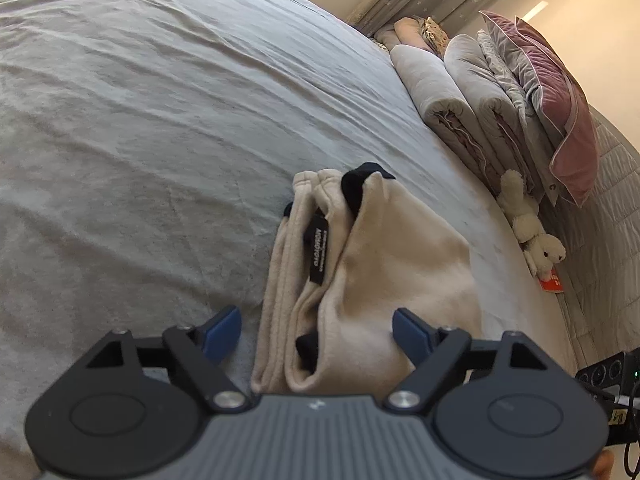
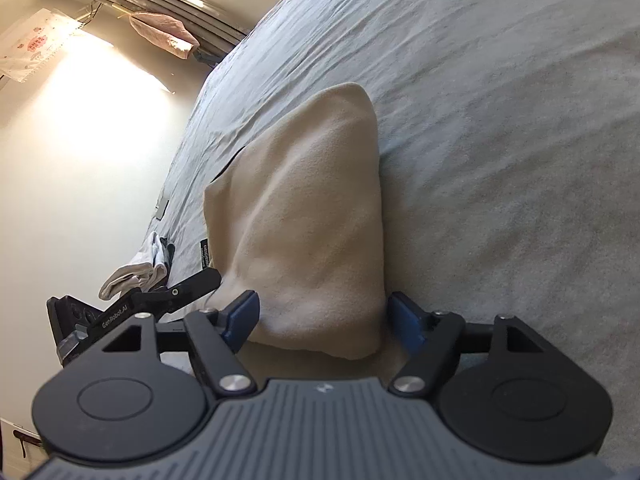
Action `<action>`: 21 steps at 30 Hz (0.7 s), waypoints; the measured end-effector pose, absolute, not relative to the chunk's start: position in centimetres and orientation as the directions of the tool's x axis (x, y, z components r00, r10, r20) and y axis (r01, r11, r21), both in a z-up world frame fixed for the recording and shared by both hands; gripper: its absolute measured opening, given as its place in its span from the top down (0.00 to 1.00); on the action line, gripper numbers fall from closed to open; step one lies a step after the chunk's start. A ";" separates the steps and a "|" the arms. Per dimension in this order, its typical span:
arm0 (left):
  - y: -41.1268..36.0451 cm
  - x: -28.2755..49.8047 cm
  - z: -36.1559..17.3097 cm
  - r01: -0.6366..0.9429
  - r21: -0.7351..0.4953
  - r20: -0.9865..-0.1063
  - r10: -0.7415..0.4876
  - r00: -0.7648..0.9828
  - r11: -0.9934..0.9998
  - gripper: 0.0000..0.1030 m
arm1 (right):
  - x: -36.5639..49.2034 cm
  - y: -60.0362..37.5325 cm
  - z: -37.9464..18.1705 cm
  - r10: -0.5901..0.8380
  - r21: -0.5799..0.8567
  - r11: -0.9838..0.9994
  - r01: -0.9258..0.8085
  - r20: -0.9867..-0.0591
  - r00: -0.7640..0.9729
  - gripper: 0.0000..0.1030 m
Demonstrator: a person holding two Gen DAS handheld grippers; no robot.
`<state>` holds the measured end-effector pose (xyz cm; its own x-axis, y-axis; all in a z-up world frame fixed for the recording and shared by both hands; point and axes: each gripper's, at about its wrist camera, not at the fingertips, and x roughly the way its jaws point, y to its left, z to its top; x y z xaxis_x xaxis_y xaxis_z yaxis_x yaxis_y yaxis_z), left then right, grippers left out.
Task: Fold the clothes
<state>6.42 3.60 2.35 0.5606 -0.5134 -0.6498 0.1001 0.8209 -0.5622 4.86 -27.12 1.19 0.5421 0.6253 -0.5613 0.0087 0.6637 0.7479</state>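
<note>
A beige fleece garment [image 1: 372, 264] with black trim and a black label lies folded on the grey bed sheet [image 1: 140, 140]. In the left wrist view my left gripper [image 1: 318, 336] stands open over the garment's near end, with its layered edges between the blue pads [image 1: 222, 334]. In the right wrist view the same beige garment [image 2: 304, 220] rises as a folded hump. My right gripper [image 2: 323, 318] is open around its near corner, the pads beside the fabric and not pinching it. One of the left gripper's fingers [image 2: 192, 284] shows at the left.
Folded quilts [image 1: 452, 92], a pink pillow [image 1: 556, 92] and a white plush toy [image 1: 532, 232] line the bed's right side. A power strip [image 1: 604, 372] sits low at the right. A small heap of pale clothes [image 2: 136, 272] lies at the bed's edge, with sunlit floor beyond.
</note>
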 end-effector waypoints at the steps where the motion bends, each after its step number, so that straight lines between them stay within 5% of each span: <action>1: 3.4 6.3 2.4 0.106 -0.553 -0.651 -0.508 0.564 0.826 0.20 | 4.8 -26.9 1.2 0.623 0.746 0.666 0.002 -0.557 0.549 0.27; 5: 2.3 5.9 2.6 0.130 -0.501 -0.660 -0.475 0.582 0.856 0.42 | 4.4 -26.5 1.1 0.608 0.740 0.673 -0.014 -0.542 0.580 0.26; 11: 1.6 5.6 3.5 0.142 -0.425 -0.678 -0.418 0.605 0.894 0.57 | 3.8 -27.3 0.7 0.625 0.787 0.617 0.002 -0.492 0.607 0.26; 21: 1.3 5.3 3.6 0.146 -0.383 -0.682 -0.386 0.621 0.912 0.64 | 4.2 -26.2 0.7 0.603 0.762 0.647 -0.034 -0.483 0.635 0.22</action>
